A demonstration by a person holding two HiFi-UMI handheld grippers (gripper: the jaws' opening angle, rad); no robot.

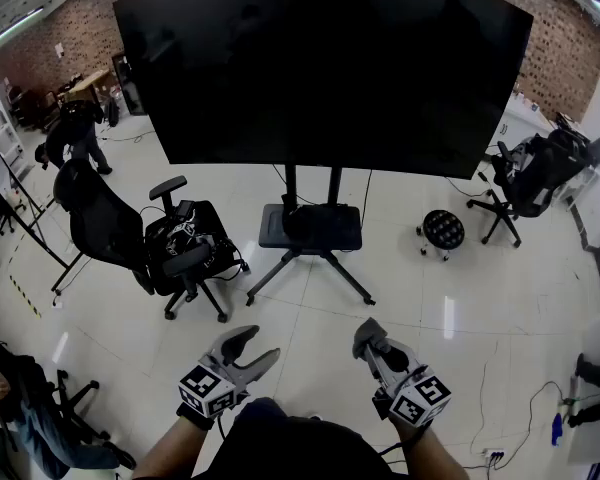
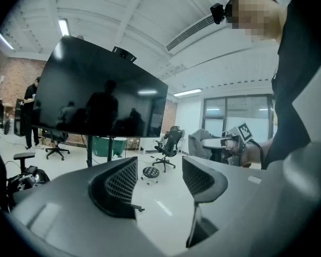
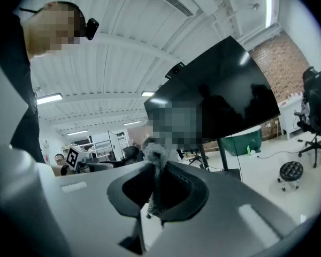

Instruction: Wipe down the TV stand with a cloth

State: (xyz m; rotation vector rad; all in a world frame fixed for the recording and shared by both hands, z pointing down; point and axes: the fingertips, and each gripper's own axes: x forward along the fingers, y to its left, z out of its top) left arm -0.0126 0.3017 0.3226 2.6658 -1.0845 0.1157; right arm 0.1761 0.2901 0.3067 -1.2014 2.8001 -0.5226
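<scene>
A large dark TV (image 1: 320, 68) stands on a black wheeled TV stand (image 1: 310, 226) with a flat shelf and splayed legs, on the white floor ahead of me. Both grippers hang low and near me, well short of the stand. My left gripper (image 1: 252, 345) is open with nothing between its jaws. My right gripper (image 1: 373, 346) is shut on a small grey cloth (image 1: 367, 330). In the right gripper view, the cloth (image 3: 156, 181) sticks up from the pinched right gripper (image 3: 156, 167). In the left gripper view, the left gripper (image 2: 158, 178) stands open, with the TV (image 2: 96, 92) beyond it.
A black office chair (image 1: 110, 230) with a bag on a second chair (image 1: 185, 243) stands left of the stand. A round stool (image 1: 442, 230) and another chair (image 1: 535, 168) are to the right. A seated person (image 1: 20, 423) is at lower left. Cables and a power strip (image 1: 495, 455) lie at lower right.
</scene>
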